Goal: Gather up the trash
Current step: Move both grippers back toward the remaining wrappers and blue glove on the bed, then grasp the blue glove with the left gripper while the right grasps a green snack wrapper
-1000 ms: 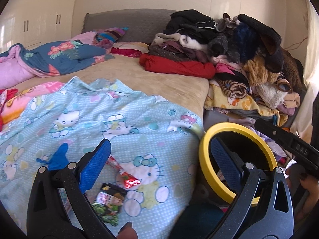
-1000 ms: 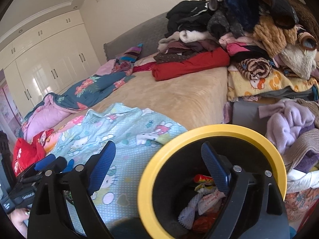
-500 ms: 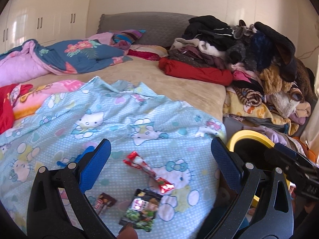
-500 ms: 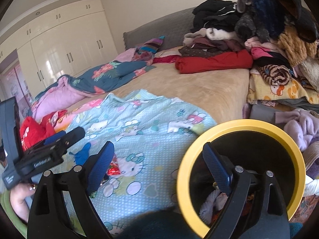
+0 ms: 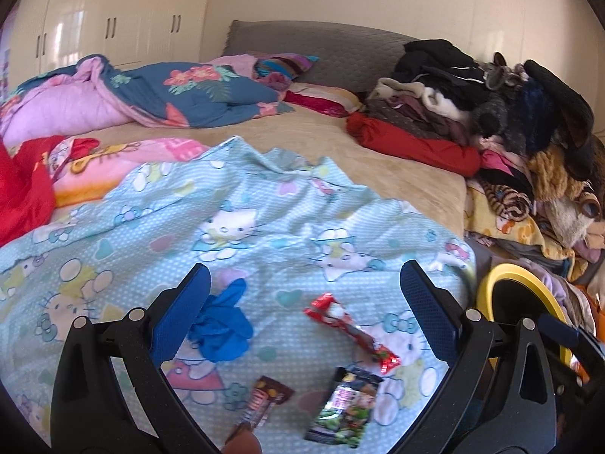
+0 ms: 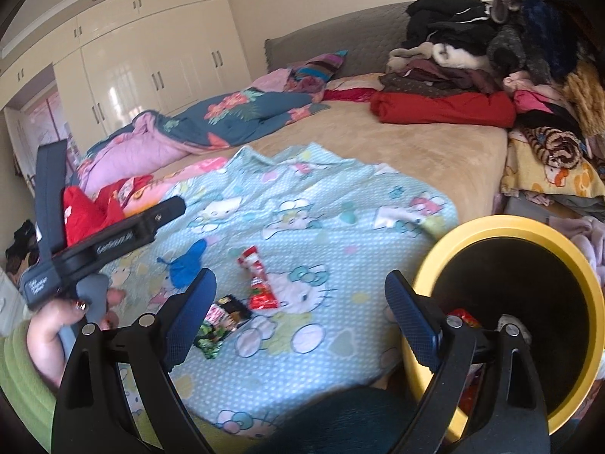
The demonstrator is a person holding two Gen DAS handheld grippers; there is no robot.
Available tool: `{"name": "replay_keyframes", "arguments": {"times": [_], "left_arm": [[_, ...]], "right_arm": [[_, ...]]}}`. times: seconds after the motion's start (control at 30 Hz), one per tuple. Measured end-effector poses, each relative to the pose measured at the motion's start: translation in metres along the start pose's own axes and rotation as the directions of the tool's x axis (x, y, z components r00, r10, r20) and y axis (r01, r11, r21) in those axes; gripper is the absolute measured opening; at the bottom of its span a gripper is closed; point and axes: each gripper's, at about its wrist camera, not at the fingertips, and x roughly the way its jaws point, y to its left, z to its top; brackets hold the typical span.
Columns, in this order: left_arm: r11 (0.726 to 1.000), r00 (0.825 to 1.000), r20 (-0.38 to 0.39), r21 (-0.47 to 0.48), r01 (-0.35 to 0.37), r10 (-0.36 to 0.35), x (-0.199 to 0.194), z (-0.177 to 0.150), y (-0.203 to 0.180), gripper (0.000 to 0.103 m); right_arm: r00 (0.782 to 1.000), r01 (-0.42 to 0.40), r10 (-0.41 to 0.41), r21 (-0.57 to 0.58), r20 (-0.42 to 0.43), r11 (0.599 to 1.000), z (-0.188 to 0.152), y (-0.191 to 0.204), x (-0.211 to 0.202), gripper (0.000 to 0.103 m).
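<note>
Trash lies on the light blue cartoon-cat blanket: a red wrapper, a dark green packet, a brown wrapper and a crumpled blue glove. My left gripper hangs open just above these pieces, holding nothing. My right gripper is open and empty over the blanket's near edge. The yellow-rimmed black bin stands right of the bed with wrappers inside.
A tall heap of clothes and plush toys fills the bed's right side. A blue floral quilt and red cloth lie at the left. White wardrobes line the far wall. A hand holds the left gripper's handle.
Both grippers swung left, away from the bin and over the blanket. The wrappers and blue glove now sit between the left gripper's fingers in view. Both stayed open.
</note>
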Motion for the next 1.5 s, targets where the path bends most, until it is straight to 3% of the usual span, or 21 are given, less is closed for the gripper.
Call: {"name": "replay_keyframes", "arguments": {"times": [0.6, 0.97, 1.17, 1.27, 1.33, 1.43, 1.5], "left_arm": [[0.992, 0.997, -0.056, -0.111, -0.065, 0.059, 0.020, -0.008, 0.058, 0.092], [0.983, 0.985, -0.168, -0.172, -0.062, 0.033, 0.042, -0.024, 0.090, 0.092], [0.980, 0.980, -0.198, -0.193, -0.037, -0.002, 0.049, -0.032, 0.096, 0.092], [0.980, 0.977, -0.213, -0.199, -0.026, -0.017, 0.053, -0.036, 0.096, 0.084], [0.978, 0.972, -0.232, -0.209, -0.011, -0.038, 0.058, -0.039, 0.096, 0.082], [0.978, 0.967, -0.251, -0.207, -0.004, -0.049, 0.062, -0.044, 0.094, 0.074], [0.979, 0.963, -0.264, -0.203, 0.003, -0.058, 0.065, -0.048, 0.091, 0.067]], "right_arm": [[0.994, -0.043, 0.037, -0.062, -0.100, 0.997, -0.021, 0.044, 0.036, 0.089], [0.981, -0.046, 0.034, -0.061, -0.189, 0.997, -0.032, 0.052, 0.068, 0.089], [0.966, -0.064, 0.051, -0.044, -0.252, 0.997, -0.034, 0.060, 0.090, 0.089], [0.947, -0.085, 0.072, -0.028, -0.313, 0.996, -0.040, 0.063, 0.107, 0.088], [0.932, -0.091, 0.077, -0.024, -0.355, 0.996, -0.044, 0.065, 0.119, 0.082], [0.927, -0.089, 0.075, -0.022, -0.367, 0.996, -0.045, 0.065, 0.126, 0.072], [0.925, -0.104, 0.093, -0.010, -0.367, 0.994, -0.045, 0.064, 0.126, 0.052]]}}
